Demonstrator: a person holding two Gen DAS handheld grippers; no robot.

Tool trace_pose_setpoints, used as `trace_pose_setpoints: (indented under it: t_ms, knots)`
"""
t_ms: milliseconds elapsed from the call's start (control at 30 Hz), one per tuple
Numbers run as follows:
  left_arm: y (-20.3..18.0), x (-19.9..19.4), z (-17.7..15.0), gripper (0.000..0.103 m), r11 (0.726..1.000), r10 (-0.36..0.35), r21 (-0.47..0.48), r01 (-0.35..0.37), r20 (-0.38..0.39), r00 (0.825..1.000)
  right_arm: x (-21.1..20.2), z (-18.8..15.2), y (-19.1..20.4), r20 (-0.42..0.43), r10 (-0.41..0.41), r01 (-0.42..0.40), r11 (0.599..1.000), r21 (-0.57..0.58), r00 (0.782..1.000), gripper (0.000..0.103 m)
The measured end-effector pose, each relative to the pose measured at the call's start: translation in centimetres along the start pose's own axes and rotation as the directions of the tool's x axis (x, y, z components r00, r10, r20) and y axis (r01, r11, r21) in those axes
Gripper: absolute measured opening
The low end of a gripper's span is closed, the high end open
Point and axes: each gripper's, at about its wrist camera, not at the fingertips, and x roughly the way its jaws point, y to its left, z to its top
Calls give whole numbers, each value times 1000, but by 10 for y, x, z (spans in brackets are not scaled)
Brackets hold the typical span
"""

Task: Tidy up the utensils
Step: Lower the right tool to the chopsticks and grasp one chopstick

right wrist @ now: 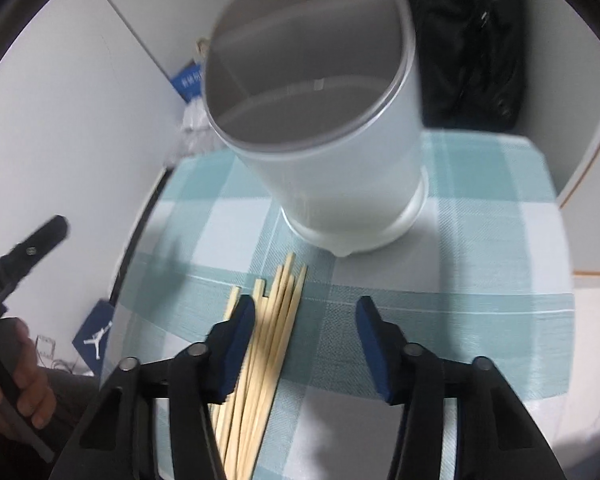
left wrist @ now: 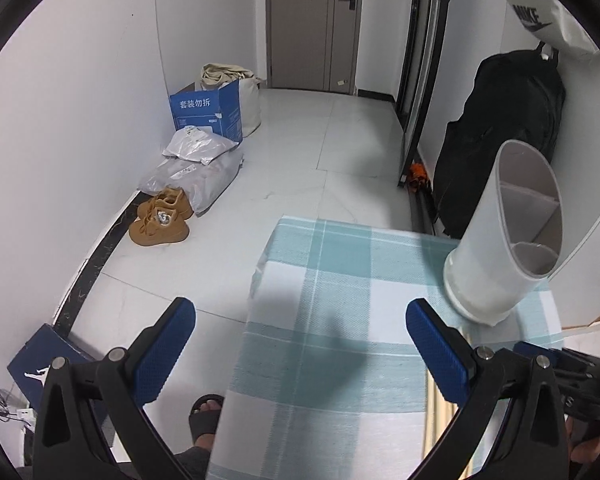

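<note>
A white utensil holder (right wrist: pixel 332 152) with inner dividers stands upright on the teal checked tablecloth (right wrist: pixel 480 280); it also shows at the right in the left wrist view (left wrist: pixel 500 240). Several wooden chopsticks (right wrist: pixel 268 344) lie in a loose bundle on the cloth in front of it. My right gripper (right wrist: pixel 306 328) is open just above the chopsticks, which lie along its left finger (right wrist: pixel 240 336). My left gripper (left wrist: pixel 300 344) is open and empty over the table's left part, left of the holder.
The table's left edge (left wrist: pixel 256 280) drops to a tiled floor with tan shoes (left wrist: pixel 160 220), plastic bags (left wrist: pixel 196 168) and a blue box (left wrist: pixel 208 112). A black bag (left wrist: pixel 500 140) hangs behind the table. A sandalled foot (left wrist: pixel 206 416) is below.
</note>
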Motion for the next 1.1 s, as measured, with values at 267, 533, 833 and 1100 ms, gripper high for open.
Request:
trace_pose_setpoints:
  t_ms: [267, 533, 833, 1100]
  knots:
    - [6, 11, -2, 102, 1000, -5, 4, 5, -51, 999, 39, -4, 24, -110, -126, 111, 985, -132, 986, 28]
    - [8, 12, -1, 102, 1000, -5, -12, 4, -72, 997, 36, -4, 29, -164, -224, 201, 969, -146, 961, 14]
    - [9, 24, -7, 102, 1000, 16, 14, -14, -117, 993, 48, 10, 46, -146, -269, 240, 953, -187, 952, 8]
    - [-14, 45, -39, 102, 988, -122, 44, 145, -334, 935, 7, 8, 21, -33, -78, 76, 996, -52, 996, 4]
